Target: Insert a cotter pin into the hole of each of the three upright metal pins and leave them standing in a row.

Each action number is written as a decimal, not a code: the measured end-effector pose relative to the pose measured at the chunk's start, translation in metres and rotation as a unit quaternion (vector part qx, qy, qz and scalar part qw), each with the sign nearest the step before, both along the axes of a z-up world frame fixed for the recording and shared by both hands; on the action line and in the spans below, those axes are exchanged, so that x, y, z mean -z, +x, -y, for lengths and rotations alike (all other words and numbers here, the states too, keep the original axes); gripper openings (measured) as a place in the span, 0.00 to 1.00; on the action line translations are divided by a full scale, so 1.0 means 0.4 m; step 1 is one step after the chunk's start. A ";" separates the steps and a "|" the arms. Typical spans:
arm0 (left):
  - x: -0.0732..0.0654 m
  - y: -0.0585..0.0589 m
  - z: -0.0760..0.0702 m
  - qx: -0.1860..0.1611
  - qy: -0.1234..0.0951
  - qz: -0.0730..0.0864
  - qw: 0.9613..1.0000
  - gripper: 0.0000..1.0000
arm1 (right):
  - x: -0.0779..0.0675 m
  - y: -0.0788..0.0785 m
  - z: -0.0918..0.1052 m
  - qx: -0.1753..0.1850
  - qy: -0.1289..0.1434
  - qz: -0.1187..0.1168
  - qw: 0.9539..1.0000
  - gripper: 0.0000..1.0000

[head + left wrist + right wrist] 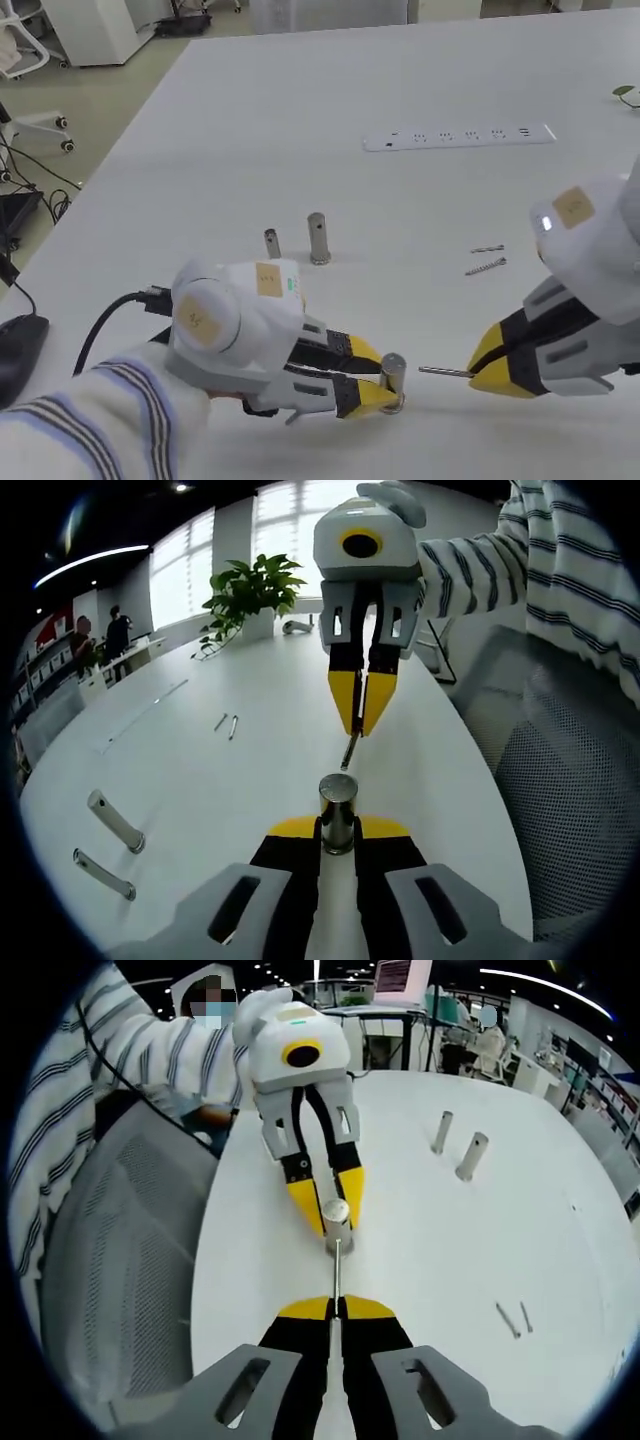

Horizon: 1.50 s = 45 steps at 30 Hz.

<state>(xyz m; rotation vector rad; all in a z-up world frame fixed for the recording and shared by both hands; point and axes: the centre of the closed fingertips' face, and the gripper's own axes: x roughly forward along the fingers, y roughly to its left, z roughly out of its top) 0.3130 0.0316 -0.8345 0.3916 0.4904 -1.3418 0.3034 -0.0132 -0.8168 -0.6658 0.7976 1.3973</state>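
Cotter pin (443, 372) points at metal pin (393, 368)
Left gripper (381, 380) pinches that pin, right gripper (482, 372) the cotter pin; left gripper view adds a plant (255, 585).

Head view looks down; L/R gripper views face each other close, sharing metal pin (338, 802).

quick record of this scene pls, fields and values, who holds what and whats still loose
left hand-held gripper: shut on held metal pin, upright
right hand-held gripper: shut on cotter pin, aimed at that pin's side
insertion: not yet done, tip just short
free metal pins: thin metal pin and thick metal pin, standing on table
spare cotter pins: two, lying flat
background: power strip
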 end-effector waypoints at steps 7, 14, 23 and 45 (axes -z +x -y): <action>-0.001 -0.008 0.005 0.023 0.003 0.005 1.000 0.10 | 0.004 0.004 -0.006 -0.006 0.000 0.001 1.000 0.03; -0.001 -0.011 0.005 0.040 0.009 0.014 0.999 0.10 | 0.004 0.007 -0.008 -0.010 0.003 0.002 1.000 0.03; -0.001 -0.013 0.005 0.051 0.010 0.018 0.998 0.10 | 0.004 0.008 -0.015 -0.014 0.013 -0.001 1.000 0.03; 0.011 -0.014 -0.002 0.049 0.029 0.007 0.998 0.10 | 0.005 0.007 -0.027 -0.061 0.012 0.007 0.998 0.03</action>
